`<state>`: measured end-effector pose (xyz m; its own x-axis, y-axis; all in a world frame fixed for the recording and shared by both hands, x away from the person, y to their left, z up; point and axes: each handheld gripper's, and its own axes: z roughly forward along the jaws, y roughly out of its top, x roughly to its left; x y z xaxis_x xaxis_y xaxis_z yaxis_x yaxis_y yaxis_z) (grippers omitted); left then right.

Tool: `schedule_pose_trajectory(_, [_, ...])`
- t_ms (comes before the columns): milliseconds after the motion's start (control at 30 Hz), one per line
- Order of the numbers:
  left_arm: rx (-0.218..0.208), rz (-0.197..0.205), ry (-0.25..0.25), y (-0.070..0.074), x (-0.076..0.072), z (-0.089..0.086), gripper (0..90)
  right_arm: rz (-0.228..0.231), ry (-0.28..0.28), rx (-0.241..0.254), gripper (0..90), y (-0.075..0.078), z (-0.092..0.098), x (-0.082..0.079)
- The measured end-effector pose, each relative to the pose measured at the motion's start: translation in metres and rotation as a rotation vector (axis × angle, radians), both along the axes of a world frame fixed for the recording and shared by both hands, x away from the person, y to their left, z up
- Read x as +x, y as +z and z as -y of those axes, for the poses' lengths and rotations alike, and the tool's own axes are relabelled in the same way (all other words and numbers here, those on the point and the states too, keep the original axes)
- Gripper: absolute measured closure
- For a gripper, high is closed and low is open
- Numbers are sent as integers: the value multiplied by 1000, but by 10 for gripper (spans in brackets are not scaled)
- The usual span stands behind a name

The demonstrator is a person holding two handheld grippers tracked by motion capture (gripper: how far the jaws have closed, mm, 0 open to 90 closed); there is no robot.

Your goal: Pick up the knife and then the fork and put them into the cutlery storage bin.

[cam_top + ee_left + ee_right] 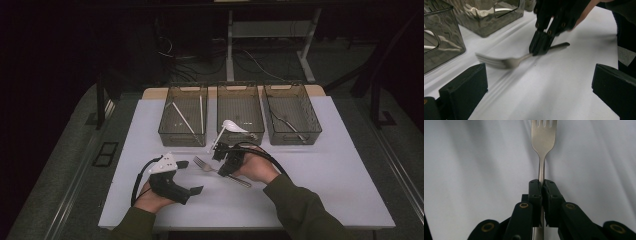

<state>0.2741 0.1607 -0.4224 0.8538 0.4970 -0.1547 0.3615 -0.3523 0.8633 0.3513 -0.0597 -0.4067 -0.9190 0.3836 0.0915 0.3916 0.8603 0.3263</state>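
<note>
Steel fork (202,163) on a white table (320,175): from the high view we see the right gripper (223,159) closed on its handle near the table's middle, tines pointing to our left, the handle's end poking out toward the person. The left gripper (192,177) rests on the table just beside it, holding nothing. Beyond stand three smoky plastic bins (232,131); the left one holds white utensils, the right one metal ones, and a white spoon (231,126) leans on the middle bin's front rim.

From the left gripper view we see our own jaws standing wide apart with bare table between them. Ahead, the right gripper (540,46) pinches the fork (506,62) about midway along its stem, the tines blurred and seemingly just off the surface.

From the right gripper view the jaws are pressed together on the narrow stem of the fork (543,135), which runs straight out ahead.

We judge the grip the weak point. A thin, smooth stem held between flat pads could pivot or slide if the hand swings quickly toward a bin, and the fork could drop back onto the table. The leaning spoon sits near any path to the bins, so a careless pass could knock it off the rim.
</note>
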Motion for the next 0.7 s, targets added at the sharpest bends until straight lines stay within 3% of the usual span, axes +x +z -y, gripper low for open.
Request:
schedule_pose_trajectory(467, [9, 0, -6, -1, 1, 0, 0, 24, -71, 116, 848, 14, 48, -1])
schedule_pose_trajectory(700, [15, -2, -6, -1, 1, 0, 0, 28, -133, 175, 848, 25, 79, 0])
